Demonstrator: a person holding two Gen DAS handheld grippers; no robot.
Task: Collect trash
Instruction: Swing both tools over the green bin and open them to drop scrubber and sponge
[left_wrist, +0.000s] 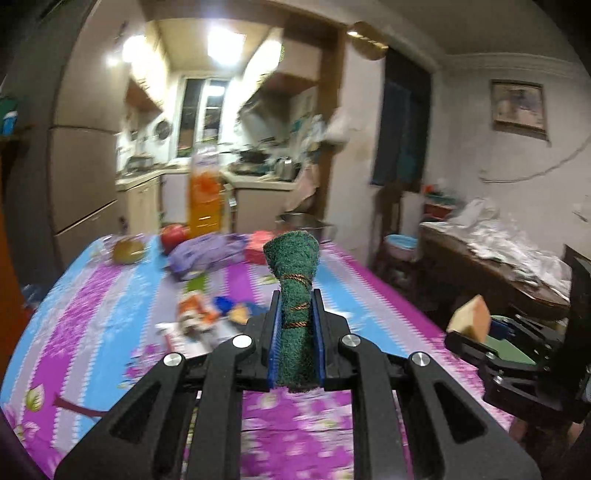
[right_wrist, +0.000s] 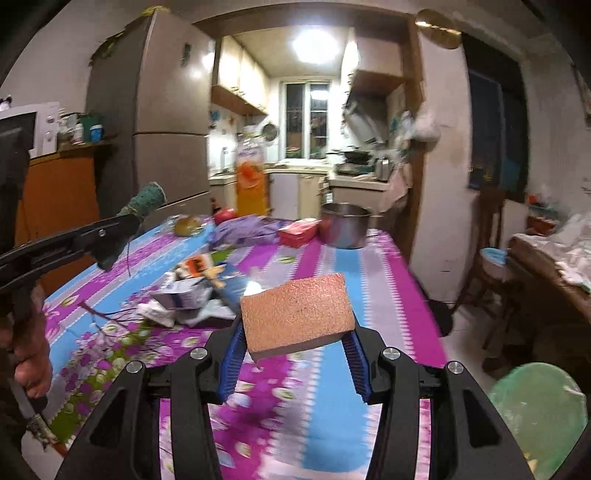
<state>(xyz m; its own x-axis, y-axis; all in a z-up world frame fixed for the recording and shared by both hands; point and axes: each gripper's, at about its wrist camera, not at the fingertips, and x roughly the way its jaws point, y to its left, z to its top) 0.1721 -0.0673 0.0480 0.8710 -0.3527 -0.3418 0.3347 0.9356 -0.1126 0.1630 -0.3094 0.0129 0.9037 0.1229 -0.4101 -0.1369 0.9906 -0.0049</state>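
- My left fingers (left_wrist: 295, 295) are clamped tight on a rolled green scrubber (left_wrist: 293, 280) — raised above the table (left_wrist: 92, 295).
- Only the right view shows the pot (right_wrist: 345, 225); my right fingers (right_wrist: 295, 332) squeeze a sponge (right_wrist: 297, 317), half-wide, over the table's bare near end.

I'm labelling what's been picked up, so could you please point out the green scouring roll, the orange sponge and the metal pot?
green scouring roll (left_wrist: 295, 328), left wrist view, mid-body.
orange sponge (right_wrist: 295, 310), right wrist view, top face.
metal pot (right_wrist: 343, 229), right wrist view, side wall.

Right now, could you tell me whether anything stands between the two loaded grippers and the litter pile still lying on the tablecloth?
Nothing stands on the cloth between them. But the left gripper is shut on a rolled green scouring pad and the right gripper grips an orange sponge, so neither can take the paper litter.
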